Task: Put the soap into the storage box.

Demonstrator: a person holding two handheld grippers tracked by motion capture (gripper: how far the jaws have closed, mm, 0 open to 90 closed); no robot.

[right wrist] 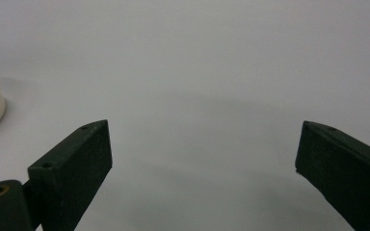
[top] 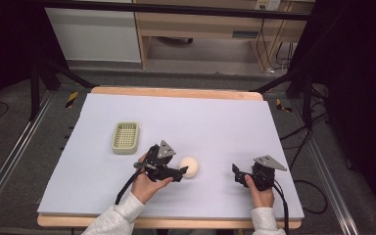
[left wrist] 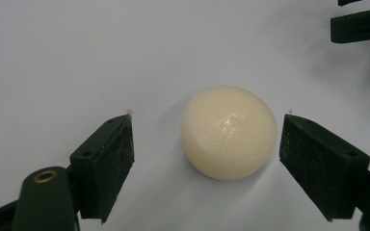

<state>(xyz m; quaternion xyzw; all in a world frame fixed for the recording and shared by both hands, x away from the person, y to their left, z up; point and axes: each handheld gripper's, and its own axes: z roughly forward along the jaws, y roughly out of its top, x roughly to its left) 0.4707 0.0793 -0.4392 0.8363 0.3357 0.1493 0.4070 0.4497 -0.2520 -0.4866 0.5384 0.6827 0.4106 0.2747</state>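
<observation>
My left gripper (left wrist: 206, 144) wide open, jaws either side of cream soap bar (left wrist: 228, 132), not touching. Soap lies mid-table on white sheet (top: 215, 122), right of green dish (top: 126, 137). My right gripper (right wrist: 202, 159) wide open, holding nothing, right of soap.

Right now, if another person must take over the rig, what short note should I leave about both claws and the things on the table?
Left claw: open, low over the table, jaws on either side of the cream round soap bar, not touching it.
Right claw: open, holding nothing, to the right of the soap over the bare lilac mat.
Green slotted soap dish: holds nothing, far-left of the soap.
Done: left claw lined up on the soap.
Left: probably close on the soap, lift it, and set it in the dish.
</observation>
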